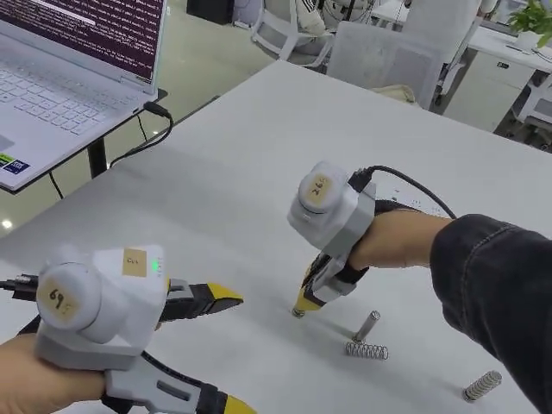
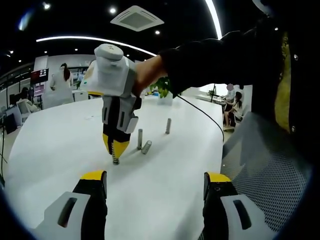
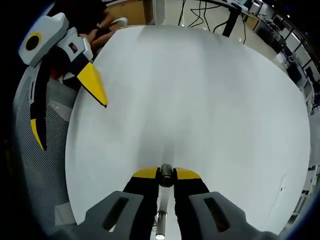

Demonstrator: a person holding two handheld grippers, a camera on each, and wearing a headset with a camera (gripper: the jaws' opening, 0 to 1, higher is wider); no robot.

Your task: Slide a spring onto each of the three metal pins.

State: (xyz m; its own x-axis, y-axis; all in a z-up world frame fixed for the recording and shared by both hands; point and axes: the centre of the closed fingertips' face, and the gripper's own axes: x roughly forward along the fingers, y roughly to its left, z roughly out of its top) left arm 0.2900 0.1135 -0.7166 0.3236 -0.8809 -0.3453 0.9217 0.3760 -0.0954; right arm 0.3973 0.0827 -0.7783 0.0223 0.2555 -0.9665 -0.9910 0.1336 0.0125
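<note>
Holding a spring end-down on the table: right gripper clamped, left gripper spread

Nearest the person, at the lower left of the head view, the left gripper (image 1: 228,352) sits low over the white table (image 1: 259,172). Its jaws are wide apart with nothing between them, and its own view shows the same gap between the two yellow tips.

Beyond it, at mid-table, the right gripper (image 1: 302,307) points steeply down, its jaws pressed together on a spring (image 2: 116,160). The long axis of the spring runs along the jaws, near upright. Its lower end protrudes beneath the yellow tips and meets the table surface or comes very close to it; contact cannot be confirmed. In the right gripper view the coil is pinched between the tips. A slim metal shaft (image 3: 160,222) lies in line behind it between the jaws; whether it passes inside the coil cannot be determined.

Just right of those tips in the head view, a smooth pin (image 1: 366,326) appears to stand on end. Beside it a loose spring (image 1: 366,351) lies flat, long axis across the view. Further right, a second spring (image 1: 481,385) sits below the dark sleeve (image 1: 492,276); whether it is upright or lying is unclear.

Farthest, at upper left, a laptop (image 1: 69,78) is cut off by the frame edge.
</note>
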